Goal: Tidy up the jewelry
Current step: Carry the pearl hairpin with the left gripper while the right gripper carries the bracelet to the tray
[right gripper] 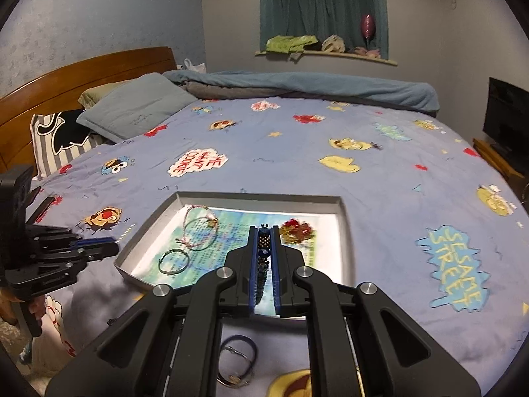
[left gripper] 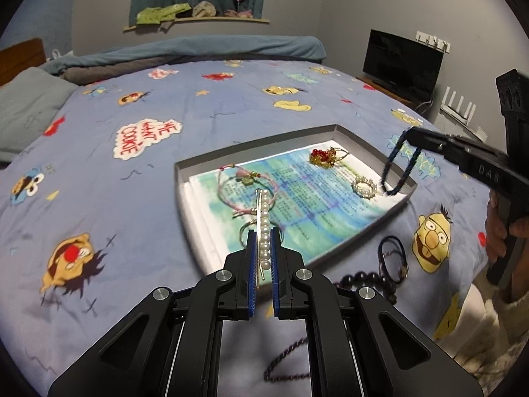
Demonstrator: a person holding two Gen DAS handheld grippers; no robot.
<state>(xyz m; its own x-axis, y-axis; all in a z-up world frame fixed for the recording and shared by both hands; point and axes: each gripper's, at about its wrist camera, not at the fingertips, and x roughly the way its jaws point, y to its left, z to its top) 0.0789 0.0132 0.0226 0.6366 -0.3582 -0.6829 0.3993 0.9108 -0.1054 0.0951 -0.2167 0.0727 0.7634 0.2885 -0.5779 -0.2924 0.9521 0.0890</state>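
Note:
My left gripper point(left gripper: 264, 235) is shut on a pearl hair pin point(left gripper: 264, 221), whose tip reaches out over the near part of the grey tray point(left gripper: 258, 145). In the tray lie a pink cord bracelet point(left gripper: 231, 187), a red and gold ornament point(left gripper: 325, 157) and a silver crown-shaped piece point(left gripper: 363, 187). My right gripper point(right gripper: 264, 231) is shut on a dark blue beaded bracelet point(right gripper: 263, 253). In the left wrist view that bracelet point(left gripper: 396, 172) hangs from the right gripper point(left gripper: 409, 135) above the tray's right wall. A green bracelet point(right gripper: 173, 261) lies at the tray's near left corner.
The tray rests on a bed with a cartoon-print cover point(left gripper: 165, 198). Loose dark bracelets point(left gripper: 391, 259), dark beads point(left gripper: 360, 279) and a purple cord point(left gripper: 287, 357) lie on the cover near me. A blue band point(right gripper: 238, 354) lies under the right gripper. Pillows point(right gripper: 132, 106) sit far left.

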